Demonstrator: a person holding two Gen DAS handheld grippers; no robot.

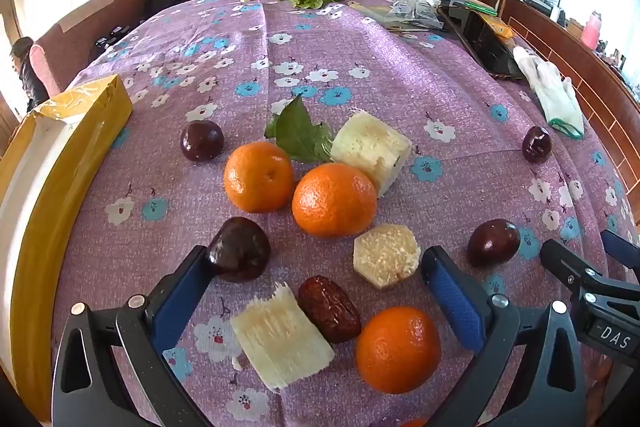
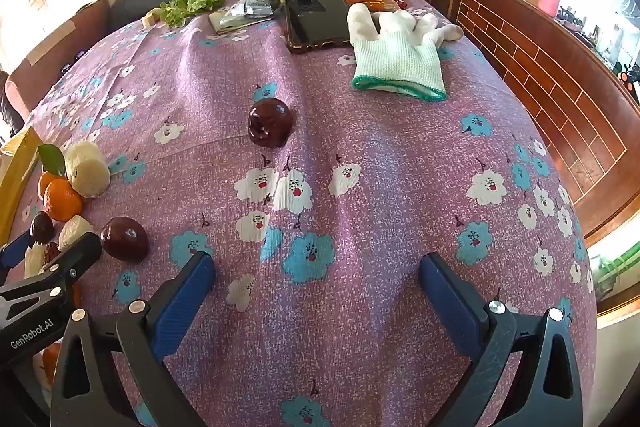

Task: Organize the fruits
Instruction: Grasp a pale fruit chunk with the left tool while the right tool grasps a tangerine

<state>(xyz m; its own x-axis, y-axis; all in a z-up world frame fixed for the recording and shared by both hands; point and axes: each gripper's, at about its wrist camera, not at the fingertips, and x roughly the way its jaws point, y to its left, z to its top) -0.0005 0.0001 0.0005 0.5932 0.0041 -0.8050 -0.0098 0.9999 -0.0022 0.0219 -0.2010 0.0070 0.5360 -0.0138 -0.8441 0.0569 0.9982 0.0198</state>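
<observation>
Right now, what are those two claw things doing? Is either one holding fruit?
Left gripper: open, holding nothing; fruit lies on the cloth between its fingers.
Right gripper: open, holding nothing, only bare tablecloth between its fingers.

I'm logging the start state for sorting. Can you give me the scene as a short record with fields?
surface: table under a purple floral cloth
oranges: three, one nearest the left gripper
dark round fruits: four in the left wrist view, one apart on open cloth
red date: one
pale cut pieces: three
left gripper: open, empty
right gripper: open, empty
clutter: white glove
</observation>
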